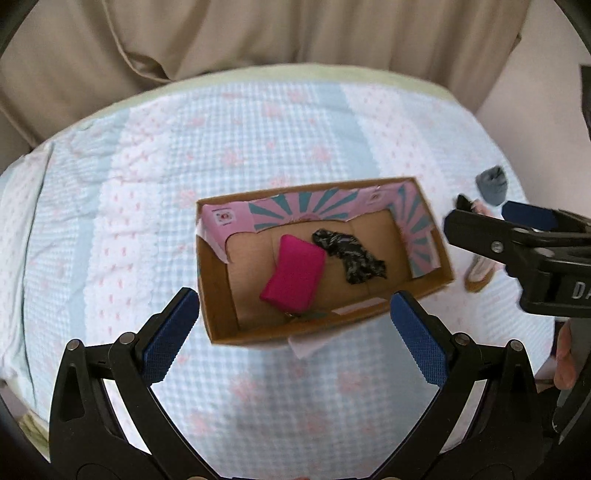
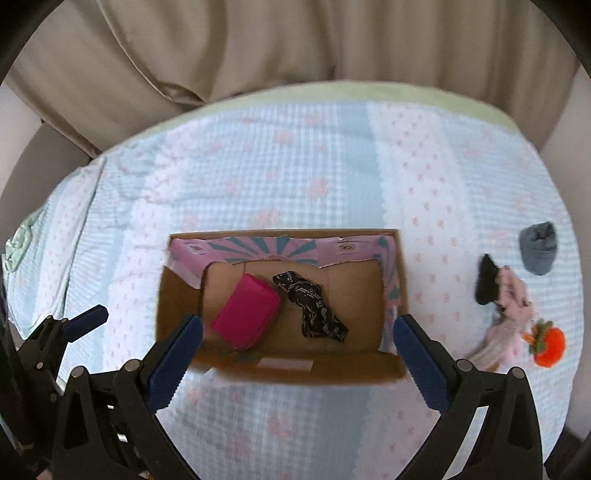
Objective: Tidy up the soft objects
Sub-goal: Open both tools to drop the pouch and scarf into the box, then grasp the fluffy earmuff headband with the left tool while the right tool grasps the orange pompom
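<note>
An open cardboard box lies on the bed. Inside it are a magenta pouch and a crumpled black patterned cloth. My left gripper is open and empty above the box's near edge. My right gripper is open and empty above the box's near edge; it also shows in the left wrist view. Right of the box lie a grey sock, a black piece, a pink cloth and an orange knitted toy.
The bed has a light blue and pink patterned cover. A beige curtain hangs behind the bed's far edge. The left gripper's fingers show at the right wrist view's left edge.
</note>
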A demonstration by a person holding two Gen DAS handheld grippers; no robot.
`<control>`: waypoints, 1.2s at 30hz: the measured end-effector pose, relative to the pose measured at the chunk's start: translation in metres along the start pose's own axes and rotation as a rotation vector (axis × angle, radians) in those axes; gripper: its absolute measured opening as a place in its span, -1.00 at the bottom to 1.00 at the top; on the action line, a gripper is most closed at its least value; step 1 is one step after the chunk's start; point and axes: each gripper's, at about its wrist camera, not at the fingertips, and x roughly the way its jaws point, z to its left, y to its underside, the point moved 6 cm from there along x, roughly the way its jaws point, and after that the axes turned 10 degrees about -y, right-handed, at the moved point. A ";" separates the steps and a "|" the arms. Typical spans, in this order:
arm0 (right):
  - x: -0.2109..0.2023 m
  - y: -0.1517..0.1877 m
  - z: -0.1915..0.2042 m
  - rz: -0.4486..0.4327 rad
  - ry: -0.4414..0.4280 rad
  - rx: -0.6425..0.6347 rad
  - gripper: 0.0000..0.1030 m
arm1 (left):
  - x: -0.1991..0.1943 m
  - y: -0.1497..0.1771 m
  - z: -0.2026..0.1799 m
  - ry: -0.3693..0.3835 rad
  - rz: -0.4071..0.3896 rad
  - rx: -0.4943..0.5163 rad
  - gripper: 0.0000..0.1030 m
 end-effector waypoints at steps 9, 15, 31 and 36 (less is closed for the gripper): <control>-0.099 0.033 -0.008 -0.134 0.027 -0.005 0.99 | -0.070 0.015 -0.037 0.037 -0.105 0.007 0.99; -0.161 0.066 -0.060 -0.219 0.086 0.034 0.99 | -0.099 0.023 -0.098 0.064 -0.151 0.056 0.99; -0.231 0.116 -0.274 -0.236 0.130 0.068 0.99 | -0.050 0.039 -0.307 0.138 -0.077 0.093 0.99; -0.208 0.125 -0.331 -0.200 0.126 0.084 0.99 | 0.004 0.043 -0.342 0.131 -0.031 0.129 0.99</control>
